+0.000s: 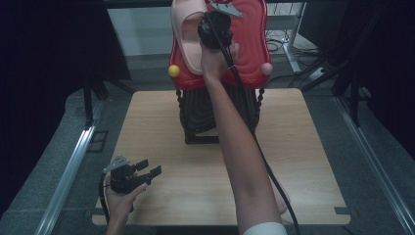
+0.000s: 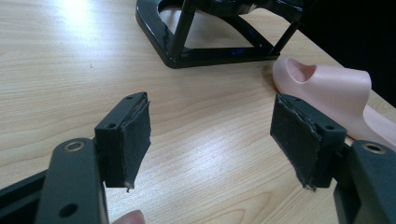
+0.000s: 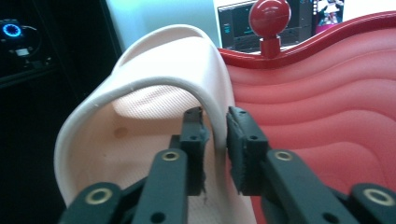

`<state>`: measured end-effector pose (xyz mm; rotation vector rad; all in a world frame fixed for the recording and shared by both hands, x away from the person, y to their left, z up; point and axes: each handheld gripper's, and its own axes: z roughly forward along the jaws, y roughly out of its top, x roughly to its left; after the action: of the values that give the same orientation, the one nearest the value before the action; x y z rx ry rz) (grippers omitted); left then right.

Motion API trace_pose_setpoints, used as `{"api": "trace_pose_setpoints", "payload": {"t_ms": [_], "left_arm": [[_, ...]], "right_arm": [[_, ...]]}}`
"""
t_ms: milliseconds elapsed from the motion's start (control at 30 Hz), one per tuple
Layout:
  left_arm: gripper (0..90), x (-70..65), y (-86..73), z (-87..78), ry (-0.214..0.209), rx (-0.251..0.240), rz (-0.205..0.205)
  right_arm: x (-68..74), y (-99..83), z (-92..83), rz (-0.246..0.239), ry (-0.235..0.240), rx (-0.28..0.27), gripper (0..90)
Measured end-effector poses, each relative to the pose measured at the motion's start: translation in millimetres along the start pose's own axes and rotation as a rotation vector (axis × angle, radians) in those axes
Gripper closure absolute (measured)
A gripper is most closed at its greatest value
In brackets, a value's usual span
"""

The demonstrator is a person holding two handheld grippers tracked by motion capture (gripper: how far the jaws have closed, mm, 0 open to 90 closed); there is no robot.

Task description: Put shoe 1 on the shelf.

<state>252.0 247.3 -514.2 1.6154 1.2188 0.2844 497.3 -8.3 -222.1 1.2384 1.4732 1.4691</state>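
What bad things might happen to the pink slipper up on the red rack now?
1. The pink slipper leans on the tilted-looking red rack, so it may slide down once let go.
2. Its strap sits between the right tool's jaws; pulling back crookedly might drag it off.
3. The other slipper lies close to the table edge and might get knocked off.

The red rack (image 1: 249, 44) is cut off by the high view's top edge. The person's forearm (image 1: 240, 147) hides most of the second slipper (image 1: 283, 199) on the surface.
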Motion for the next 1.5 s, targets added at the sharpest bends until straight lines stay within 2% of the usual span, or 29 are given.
{"api": "trace_pose_setpoints", "payload": {"t_ms": [100, 133, 233, 267, 300, 367, 400, 600, 733, 1000, 1167, 1333, 1500], "left_arm": [[28.7, -0.6, 0.2, -0.3, -0.003, -0.002, 0.002], [28.7, -1.0, 0.2, -0.2, -0.002, -0.001, 0.000], [28.7, -2.0, 0.0, 0.6, -0.003, 0.001, -0.002], [28.7, -2.4, 0.0, 0.8, -0.004, 0.001, -0.002], [28.7, -2.7, 0.0, 1.0, -0.005, 0.001, -0.001], [28.7, -3.4, 0.0, 1.7, -0.004, 0.002, 0.001], [28.7, -3.7, 0.0, 2.0, -0.005, 0.003, 0.001], [28.4, -4.8, -0.2, 4.7, -0.002, 0.011, 0.006], [28.3, -7.4, 0.2, 5.5, -0.001, 0.014, 0.014], [28.2, -9.5, 0.3, 7.4, -0.003, 0.021, 0.022], [28.2, -10.7, -0.4, 10.1, -0.004, 0.031, 0.029], [28.1, -11.6, -1.9, 11.9, -0.003, 0.029, 0.027], [28.1, -10.4, -2.8, 12.8, -0.006, 0.032, 0.024]], "right_arm": [[-1.1, 0.6, -4.3, -0.001, 0.019, 0.003, 66.0], [-3.5, 1.5, -8.5, 0.012, 0.053, 0.006, 64.1], [-6.1, 2.1, -13.0, 0.014, 0.077, 0.007, 63.0], [-9.0, 2.1, -17.1, 0.018, 0.114, 0.015, 62.3], [-9.0, 2.1, -17.1, 0.018, 0.114, 0.015, 62.3], [-12.5, 1.1, -24.1, 0.015, 0.164, 0.018, 61.4], [-12.5, 1.1, -24.1, 0.015, 0.164, 0.018, 61.4], [-17.0, -4.3, -42.2, -0.018, 0.254, 0.048, 60.8], [-23.5, -10.6, -56.3, -0.023, 0.319, 0.063, 60.8], [-35.4, -28.4, -90.7, -0.113, 0.387, 0.092, 59.3], [-45.5, -42.3, -108.3, -0.121, 0.446, 0.112, 58.9], [-54.5, -59.2, -127.0, -0.146, 0.483, 0.129, 58.7], [-67.6, -78.5, -146.9, -0.164, 0.497, 0.147, 58.7]]}}
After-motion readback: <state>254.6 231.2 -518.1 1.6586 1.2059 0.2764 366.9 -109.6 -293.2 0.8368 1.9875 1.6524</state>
